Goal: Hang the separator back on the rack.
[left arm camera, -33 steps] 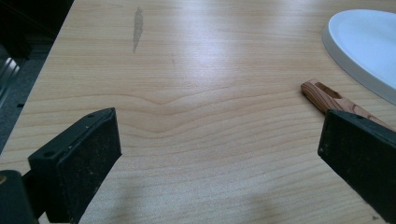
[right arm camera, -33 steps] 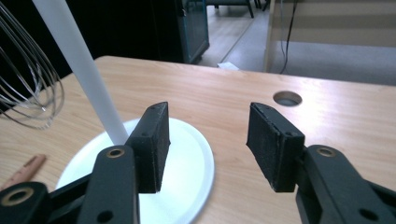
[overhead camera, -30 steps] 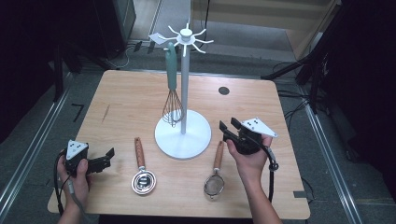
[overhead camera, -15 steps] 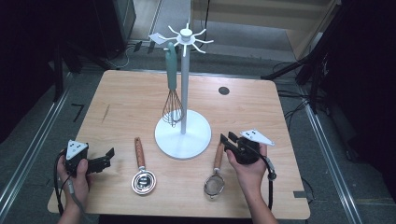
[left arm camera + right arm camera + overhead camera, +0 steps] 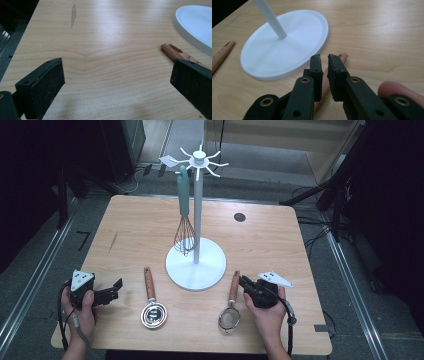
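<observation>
We see the strainer (image 5: 230,316) lying on the table (image 5: 135,227) right of the stand's white base (image 5: 195,265), its wooden handle (image 5: 325,82) partly hidden beneath the right gripper (image 5: 246,283). Those jaws have just been closing and stand nearly together over the handle; whether they pinch it we cannot tell. The left gripper (image 5: 116,291) rests near the table's left edge, jaws wide apart on bare wood. Two utensils lie flat, counting the measuring spoon (image 5: 152,306); one whisk (image 5: 184,227) hangs.

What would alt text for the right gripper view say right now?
The right tongs have just been closing, nearly shut, over the wooden handle of a small strainer lying on the table; whether the pads grip it is unclear. The white stand's round base and pole lie behind.
</observation>
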The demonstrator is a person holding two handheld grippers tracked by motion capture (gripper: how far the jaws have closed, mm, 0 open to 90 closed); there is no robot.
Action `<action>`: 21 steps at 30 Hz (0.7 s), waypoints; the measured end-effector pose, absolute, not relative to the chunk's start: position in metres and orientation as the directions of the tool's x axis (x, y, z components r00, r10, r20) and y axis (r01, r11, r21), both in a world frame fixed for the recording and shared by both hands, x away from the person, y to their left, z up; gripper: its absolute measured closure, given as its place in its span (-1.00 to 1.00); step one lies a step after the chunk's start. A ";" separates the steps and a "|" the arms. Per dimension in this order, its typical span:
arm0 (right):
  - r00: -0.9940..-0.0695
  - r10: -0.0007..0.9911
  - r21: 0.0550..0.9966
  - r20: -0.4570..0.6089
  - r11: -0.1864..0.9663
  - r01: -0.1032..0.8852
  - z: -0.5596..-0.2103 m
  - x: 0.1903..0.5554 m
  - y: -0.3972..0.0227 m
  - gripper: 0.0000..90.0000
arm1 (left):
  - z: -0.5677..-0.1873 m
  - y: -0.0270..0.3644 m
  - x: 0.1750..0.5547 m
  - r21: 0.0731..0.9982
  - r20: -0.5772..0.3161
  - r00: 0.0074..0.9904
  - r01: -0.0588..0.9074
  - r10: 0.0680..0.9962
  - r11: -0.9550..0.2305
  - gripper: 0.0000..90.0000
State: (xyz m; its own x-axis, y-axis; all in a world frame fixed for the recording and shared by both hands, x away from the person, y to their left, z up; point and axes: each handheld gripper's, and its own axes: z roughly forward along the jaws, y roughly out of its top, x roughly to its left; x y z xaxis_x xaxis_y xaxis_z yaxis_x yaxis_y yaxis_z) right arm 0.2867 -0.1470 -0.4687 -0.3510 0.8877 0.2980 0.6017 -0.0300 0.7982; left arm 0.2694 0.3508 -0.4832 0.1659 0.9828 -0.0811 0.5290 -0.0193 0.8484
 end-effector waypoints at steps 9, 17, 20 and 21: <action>-0.396 0.882 0.791 0.257 0.044 0.611 -0.472 0.265 -0.141 0.97 | -0.483 0.351 0.270 0.847 -0.080 0.167 0.531 0.983 -0.021 -1.00; -0.433 0.851 0.776 0.298 0.049 0.629 -0.473 0.244 -0.142 0.99 | -0.483 0.350 0.270 0.847 -0.077 0.168 0.531 0.983 -0.025 -1.00; -0.444 0.845 0.772 0.300 0.058 0.633 -0.473 0.237 -0.143 1.00 | -0.483 0.350 0.270 0.846 -0.074 0.167 0.533 0.983 -0.027 -1.00; -0.443 0.841 0.767 0.310 0.054 0.639 -0.473 0.235 -0.144 1.00 | -0.483 0.350 0.270 0.846 -0.072 0.170 0.532 0.983 -0.030 -1.00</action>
